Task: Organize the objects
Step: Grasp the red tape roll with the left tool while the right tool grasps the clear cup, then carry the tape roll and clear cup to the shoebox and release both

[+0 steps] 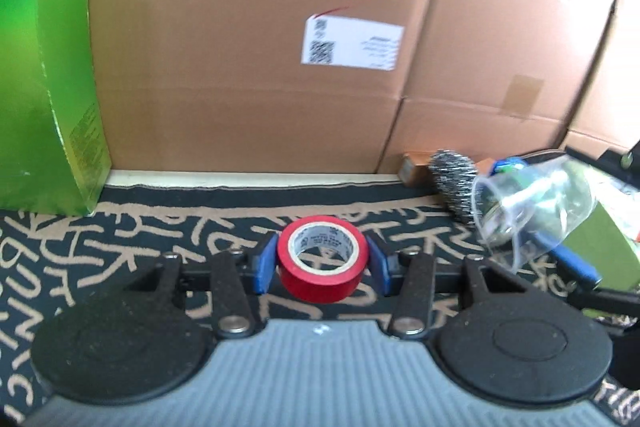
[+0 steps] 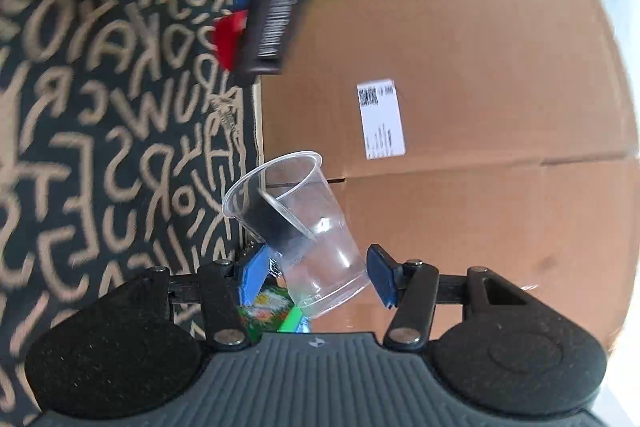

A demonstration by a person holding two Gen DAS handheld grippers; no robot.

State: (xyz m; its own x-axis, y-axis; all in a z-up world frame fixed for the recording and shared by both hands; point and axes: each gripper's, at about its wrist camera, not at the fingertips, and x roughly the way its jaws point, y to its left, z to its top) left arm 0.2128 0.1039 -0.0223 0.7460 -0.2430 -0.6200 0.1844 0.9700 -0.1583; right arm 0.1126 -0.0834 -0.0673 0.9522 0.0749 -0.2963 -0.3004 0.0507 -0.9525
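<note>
Gripping red tape roll (image 1: 322, 259), clear cup (image 2: 304, 231)

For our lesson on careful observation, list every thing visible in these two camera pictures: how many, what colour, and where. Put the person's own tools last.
tape roll: one, red with a pale core, between the left gripper's pads.
plastic cup: one, clear, tipped, between the right gripper's pads.
green box: one, bright green, upright at the left, against the cardboard.
cardboard boxes: at least two, brown, along the back; one bears a white label.
wire brush: one, grey bristles, at the right by the boxes.
patterned cloth: one, black with tan letters, underneath everything.
colourful packet: one, green and orange, below the cup, mostly hidden.
left gripper: one, black with blue pads, holding the tape.
right gripper: one, black with blue pads, holding the cup.
</note>
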